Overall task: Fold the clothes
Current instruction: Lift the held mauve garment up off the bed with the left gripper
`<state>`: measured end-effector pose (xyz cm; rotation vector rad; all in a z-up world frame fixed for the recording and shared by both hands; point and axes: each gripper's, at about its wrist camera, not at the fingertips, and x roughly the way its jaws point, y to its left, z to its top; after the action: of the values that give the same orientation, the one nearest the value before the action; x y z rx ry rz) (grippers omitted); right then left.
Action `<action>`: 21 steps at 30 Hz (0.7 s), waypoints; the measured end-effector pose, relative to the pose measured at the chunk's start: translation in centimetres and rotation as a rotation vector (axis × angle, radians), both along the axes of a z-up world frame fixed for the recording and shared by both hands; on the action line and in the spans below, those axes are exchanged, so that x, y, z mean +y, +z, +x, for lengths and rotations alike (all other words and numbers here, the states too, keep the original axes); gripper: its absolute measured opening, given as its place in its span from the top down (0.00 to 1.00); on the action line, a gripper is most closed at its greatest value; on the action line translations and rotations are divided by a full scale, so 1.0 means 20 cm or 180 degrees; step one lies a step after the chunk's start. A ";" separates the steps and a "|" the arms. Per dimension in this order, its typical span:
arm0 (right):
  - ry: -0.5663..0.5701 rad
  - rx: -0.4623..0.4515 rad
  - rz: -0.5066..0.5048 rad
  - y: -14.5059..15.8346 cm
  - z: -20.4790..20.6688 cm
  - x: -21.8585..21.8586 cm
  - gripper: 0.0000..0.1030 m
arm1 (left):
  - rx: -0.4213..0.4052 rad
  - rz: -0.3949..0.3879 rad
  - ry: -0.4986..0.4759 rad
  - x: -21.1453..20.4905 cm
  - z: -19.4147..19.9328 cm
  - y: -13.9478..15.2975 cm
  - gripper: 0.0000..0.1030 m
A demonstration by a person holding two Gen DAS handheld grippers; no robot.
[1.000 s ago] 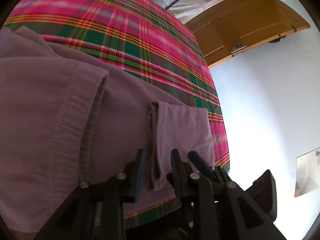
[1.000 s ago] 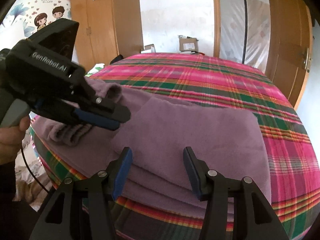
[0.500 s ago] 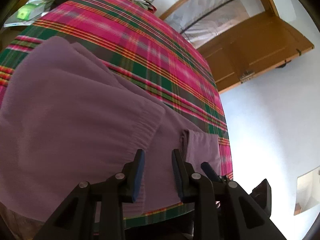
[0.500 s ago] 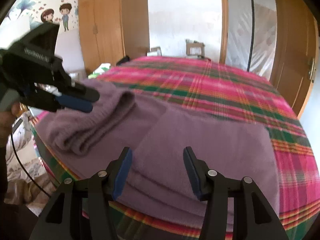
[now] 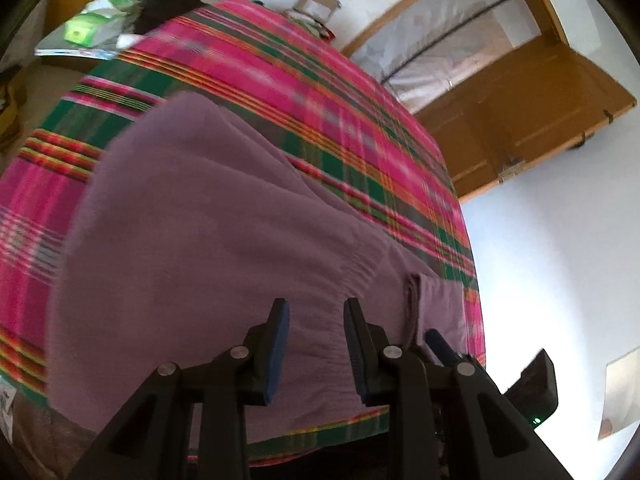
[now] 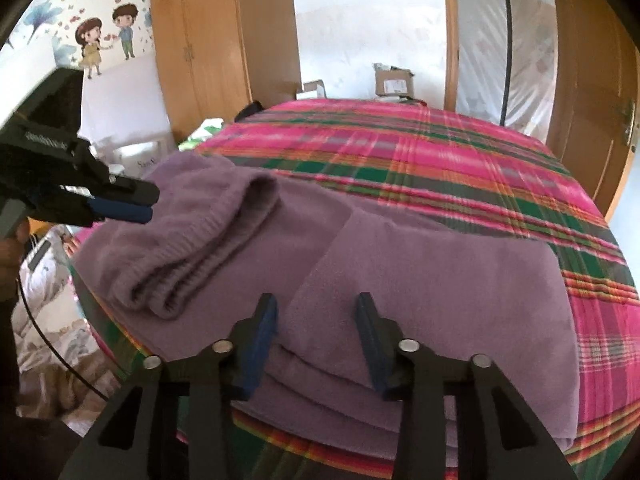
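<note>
The bed [image 6: 460,168], spread with a pink, green and orange plaid cover, fills the middle of both my views. On its near edge lies the purple garment [image 6: 420,264], a soft fleecy knit folded into flat layers; in the right wrist view the stacked edges show at the bottom centre, just above the plaid border. Its sleeve [image 6: 192,248] lies loosely doubled at centre left, the ribbed cuff hanging in thick rolls toward the bed's edge. In the left wrist view the same cloth spreads across the lower half of the frame, its ribbed band [image 5: 356,268] right of centre.

My right tongs [image 6: 316,344] stand apart at the bottom centre, having just been closing, with the folded edge between the pads but not pinched. My left tongs [image 5: 316,344] are apart over the cloth, gripping nothing; in the right view they hover at the left edge [image 6: 132,204].
</note>
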<state>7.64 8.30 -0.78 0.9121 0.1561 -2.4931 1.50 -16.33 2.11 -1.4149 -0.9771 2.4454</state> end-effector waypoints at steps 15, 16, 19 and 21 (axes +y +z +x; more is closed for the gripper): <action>0.0766 0.0237 -0.0123 0.13 0.08 -0.27 0.87 | -0.0081 -0.0176 0.0741 -0.41 0.24 -0.04 0.72; 0.0846 0.0236 -0.0116 0.13 0.08 -0.30 0.87 | -0.0099 -0.0199 0.0764 -0.43 0.25 -0.05 0.72; 0.1020 0.0223 -0.0088 0.12 0.08 -0.40 0.87 | -0.0154 -0.0266 0.0834 -0.46 0.28 -0.07 0.71; 0.1101 0.0196 -0.0069 0.10 0.08 -0.45 0.86 | -0.0209 -0.0293 0.0847 -0.48 0.31 -0.09 0.66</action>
<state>9.22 -0.78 1.32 0.7296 0.2813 -2.1974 7.73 -25.91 0.22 -1.4885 -1.1484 2.6781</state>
